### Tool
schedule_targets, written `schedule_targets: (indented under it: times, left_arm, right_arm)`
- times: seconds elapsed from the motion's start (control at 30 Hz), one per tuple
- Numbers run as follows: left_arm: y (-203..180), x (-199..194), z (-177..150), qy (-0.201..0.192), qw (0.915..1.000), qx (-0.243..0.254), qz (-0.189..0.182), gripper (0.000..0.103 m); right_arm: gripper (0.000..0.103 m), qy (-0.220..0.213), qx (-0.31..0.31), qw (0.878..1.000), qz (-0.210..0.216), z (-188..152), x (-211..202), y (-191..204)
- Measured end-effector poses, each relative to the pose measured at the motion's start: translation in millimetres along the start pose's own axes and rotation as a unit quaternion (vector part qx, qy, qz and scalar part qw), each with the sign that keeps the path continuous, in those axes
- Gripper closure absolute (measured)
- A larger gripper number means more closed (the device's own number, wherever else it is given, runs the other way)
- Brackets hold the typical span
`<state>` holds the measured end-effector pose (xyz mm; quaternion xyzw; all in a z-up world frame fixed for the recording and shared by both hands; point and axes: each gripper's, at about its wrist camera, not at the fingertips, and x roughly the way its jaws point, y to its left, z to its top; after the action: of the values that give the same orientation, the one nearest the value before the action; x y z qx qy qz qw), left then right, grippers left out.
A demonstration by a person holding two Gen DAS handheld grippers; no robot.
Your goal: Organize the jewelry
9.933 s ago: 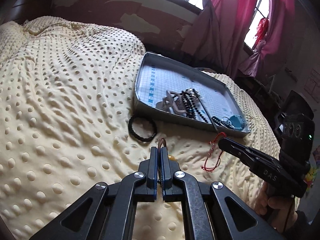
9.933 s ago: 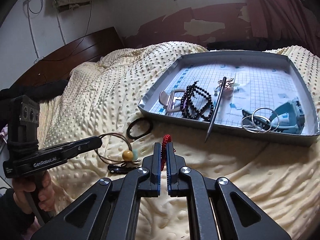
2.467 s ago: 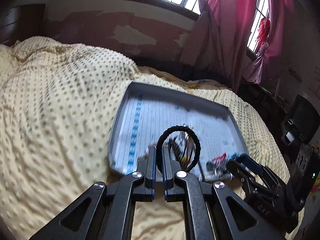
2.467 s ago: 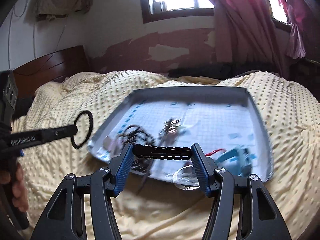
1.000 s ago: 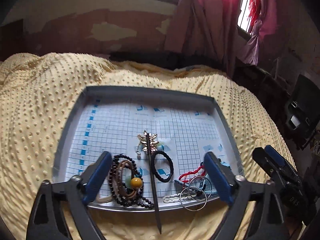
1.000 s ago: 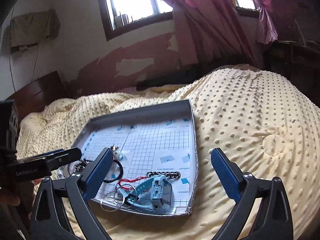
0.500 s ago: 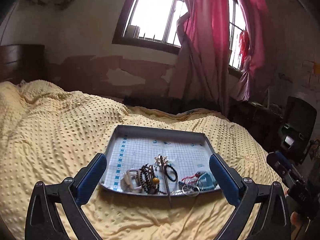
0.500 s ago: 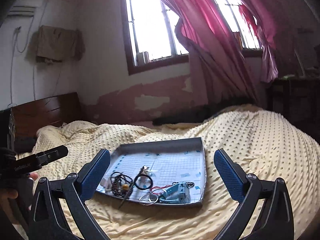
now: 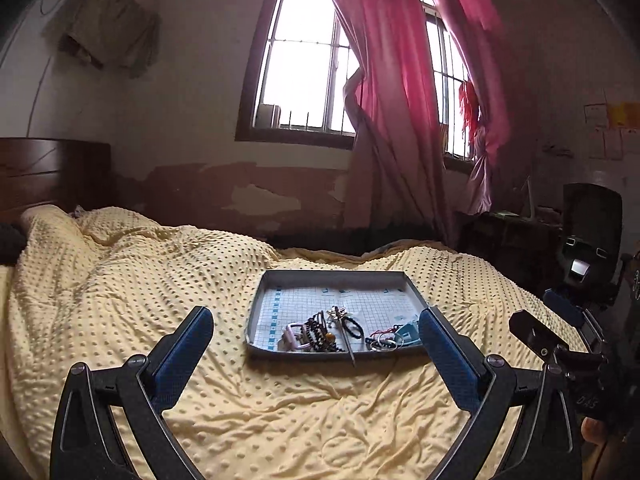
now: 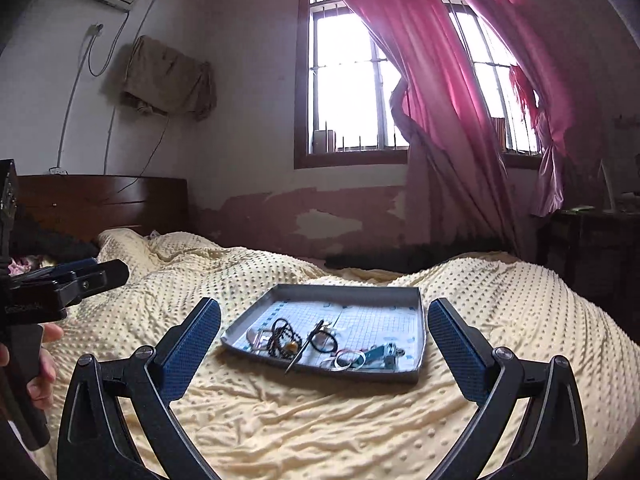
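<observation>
A grey tray [image 9: 332, 277] lies on the yellow dotted bedspread [image 9: 120, 312]. Along its near side sit dark beads [image 9: 318, 330], a black hair tie [image 9: 353, 326], a long hair stick [image 9: 347, 340], metal rings [image 9: 382, 345], a red cord and a teal piece [image 9: 408, 330]. My left gripper [image 9: 316, 354] is open and holds nothing, well back from the tray. In the right wrist view the tray [image 10: 348, 290] and hair stick [image 10: 306, 344] show again. My right gripper [image 10: 324, 346] is open too and holds nothing. The left gripper [image 10: 92, 276] shows at that view's left edge.
A dark wooden headboard [image 10: 100, 204] stands at the bed's left end. Behind the bed are a peeling wall, a barred window [image 9: 304, 68] and pink curtains [image 9: 400, 80]. A dark chair [image 9: 588, 248] stands to the right. A hand [image 10: 40, 364] grips the left handle.
Both grippers have drawn back and risen from the tray, which now looks smaller and farther off. Both stay open. The jewelry lies still in the tray.
</observation>
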<state>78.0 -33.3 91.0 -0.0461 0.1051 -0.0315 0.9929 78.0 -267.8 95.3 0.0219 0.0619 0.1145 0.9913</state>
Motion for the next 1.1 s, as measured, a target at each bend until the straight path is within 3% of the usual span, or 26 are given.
schedule_targets:
  times: [0.43, 1.1]
  left_arm:
    - [23, -40, -54, -0.013, 0.9998, -0.009, 0.016, 0.000]
    - [40, -36, -64, 0.000, 0.9996, -0.018, 0.024, 0.000]
  right_arm:
    - [0.001, 0.045, 0.009, 0.999, 0.002, -38, -28, 17]
    - [0.001, 0.056, 0.030, 0.998, 0.000, -39, -17, 20]
